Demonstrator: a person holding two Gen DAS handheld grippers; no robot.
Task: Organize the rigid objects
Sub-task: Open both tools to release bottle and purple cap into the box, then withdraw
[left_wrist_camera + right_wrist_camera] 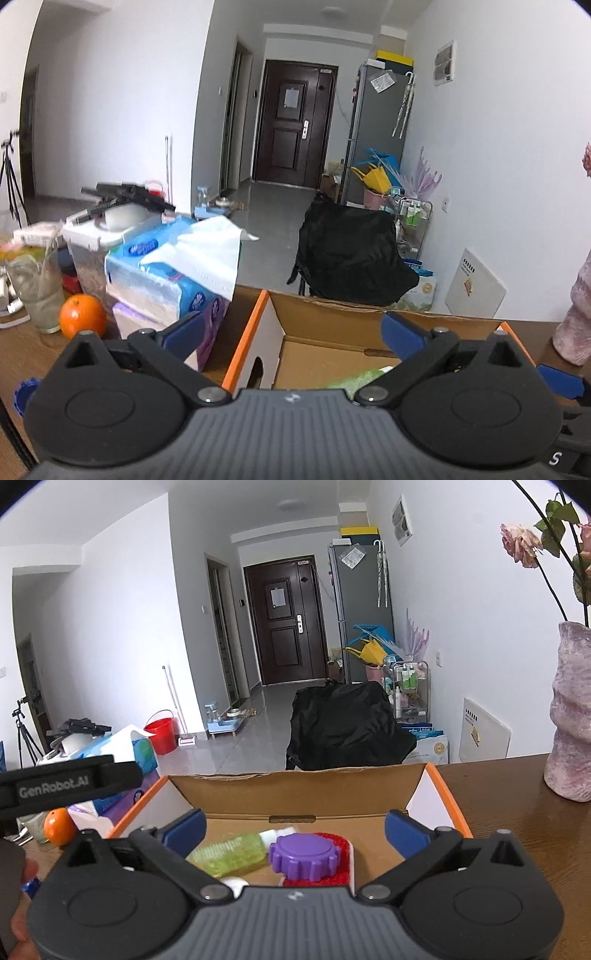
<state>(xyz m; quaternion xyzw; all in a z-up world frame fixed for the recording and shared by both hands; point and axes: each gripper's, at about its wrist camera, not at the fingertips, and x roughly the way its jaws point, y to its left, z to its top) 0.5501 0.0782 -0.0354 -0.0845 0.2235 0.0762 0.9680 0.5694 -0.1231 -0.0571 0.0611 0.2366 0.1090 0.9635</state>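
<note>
Both tongs stand released over the cardboard box on the desk: our left tongs wide apart with nothing between them, our right tongs likewise spread and empty. Inside the box lie a purple cap on a red pad, touching a green bottle just beside it. Left of the box sit tissue packs and an orange.

Wooden table; cardboard box, vase, orange, tissue packs
</note>
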